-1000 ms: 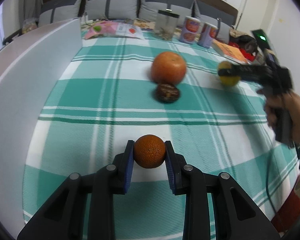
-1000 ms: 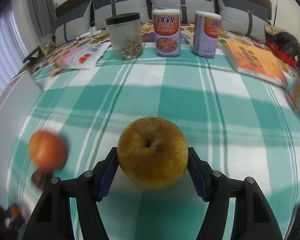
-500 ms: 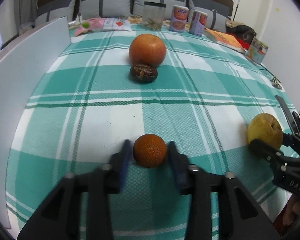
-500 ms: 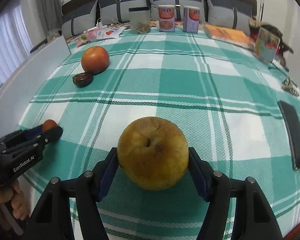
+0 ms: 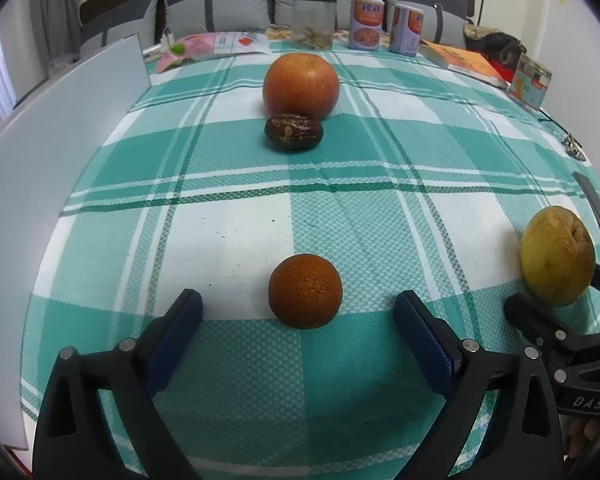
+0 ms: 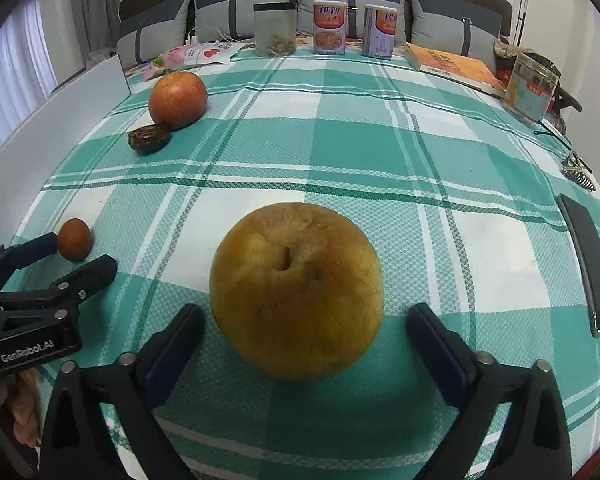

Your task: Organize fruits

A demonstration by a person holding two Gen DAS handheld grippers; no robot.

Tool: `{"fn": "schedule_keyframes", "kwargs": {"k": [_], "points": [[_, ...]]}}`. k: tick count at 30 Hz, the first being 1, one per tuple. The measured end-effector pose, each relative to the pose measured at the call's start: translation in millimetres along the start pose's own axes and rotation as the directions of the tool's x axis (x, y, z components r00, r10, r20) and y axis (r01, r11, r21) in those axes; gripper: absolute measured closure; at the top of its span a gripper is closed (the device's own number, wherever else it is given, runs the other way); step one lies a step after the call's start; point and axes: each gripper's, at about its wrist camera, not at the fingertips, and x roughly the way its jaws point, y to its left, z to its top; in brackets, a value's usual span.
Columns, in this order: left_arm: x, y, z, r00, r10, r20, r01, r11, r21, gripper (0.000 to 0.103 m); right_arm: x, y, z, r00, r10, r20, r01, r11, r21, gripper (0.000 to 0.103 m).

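black left tongs (image 5: 298, 308) tilt down, just spread off the orange (image 5: 305, 296); right tongs (image 6: 305, 320) likewise off the pear (image 6: 296, 290).

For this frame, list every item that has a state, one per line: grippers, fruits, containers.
Left gripper: jaws just opened, clear of the small orange tangerine, which rests on the cloth.
Right gripper: jaws just opened, clear of the yellow-brown pear, which rests upright.
Red-orange apple: resting, untouched.
Dark brown date: lying before the apple.
Clear jar: lidded, upright.
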Motion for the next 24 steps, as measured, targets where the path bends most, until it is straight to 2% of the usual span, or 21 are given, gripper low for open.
{"fn": "schedule_keyframes", "kwargs": {"k": [21,24], "points": [[0.1,-0.6,-0.3,1.000,-0.001,0.001,0.001,1.000,0.001,0.004,0.2,1.1,-1.4,1.000,-0.004,0.005,0.004,1.000,-0.002,0.000],[0.9,1.2,2.3,0.999,-0.034,-0.027,0.034,0.999,0.016,0.004,-0.4,0.1,-1.2,1.000,0.009,0.000,-0.009,1.000,0.000,0.000]]}}
